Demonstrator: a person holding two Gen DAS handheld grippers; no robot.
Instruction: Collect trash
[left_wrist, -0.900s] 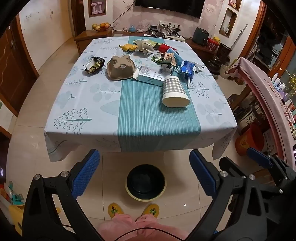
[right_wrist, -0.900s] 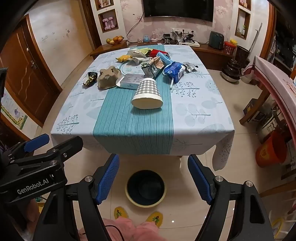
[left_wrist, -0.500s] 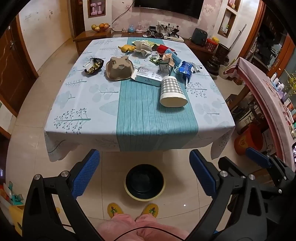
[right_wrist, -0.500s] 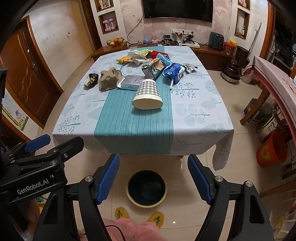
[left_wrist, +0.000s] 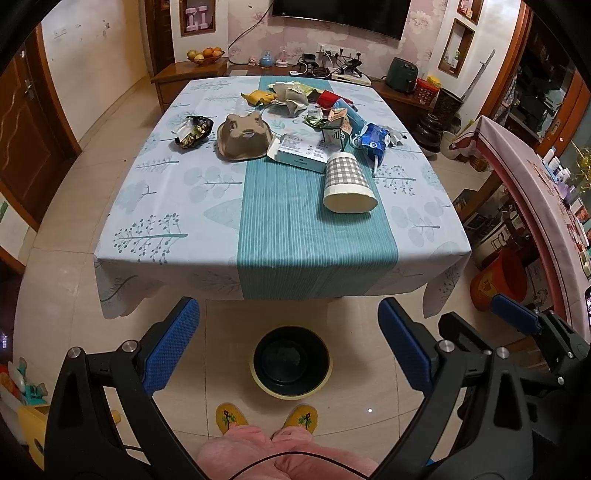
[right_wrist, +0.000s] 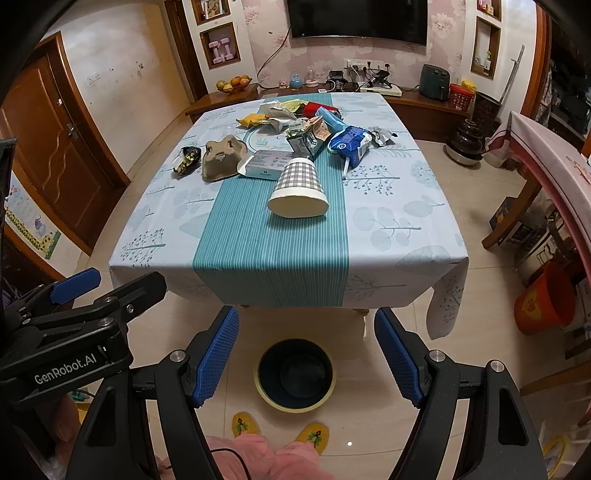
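Observation:
Trash lies on the far half of the table (left_wrist: 177, 206) (right_wrist: 388, 229): a checked paper cup (left_wrist: 347, 182) (right_wrist: 299, 184) on its side, a brown pulp tray (left_wrist: 242, 136) (right_wrist: 221, 157), a flat pale box (left_wrist: 303, 149) (right_wrist: 264, 164), a blue packet (left_wrist: 375, 138) (right_wrist: 351, 142), a dark wrapper (left_wrist: 192, 129) (right_wrist: 186, 158) and a heap of crumpled wrappers (left_wrist: 295, 98) (right_wrist: 291, 114). A dark bin (left_wrist: 291, 362) (right_wrist: 295, 374) stands on the floor before the table. My left gripper (left_wrist: 288, 343) and right gripper (right_wrist: 306, 354) hang open above the bin, holding nothing.
An orange bucket (left_wrist: 498, 280) (right_wrist: 545, 299) stands on the floor at the right beside a long covered bench (left_wrist: 524, 177). A low cabinet with a fruit bowl (left_wrist: 205, 55) runs behind the table. The person's yellow slippers (left_wrist: 266, 419) are just behind the bin.
Both grippers have drawn back and risen slightly, so the table looks a little farther away. Nothing on the table has moved.

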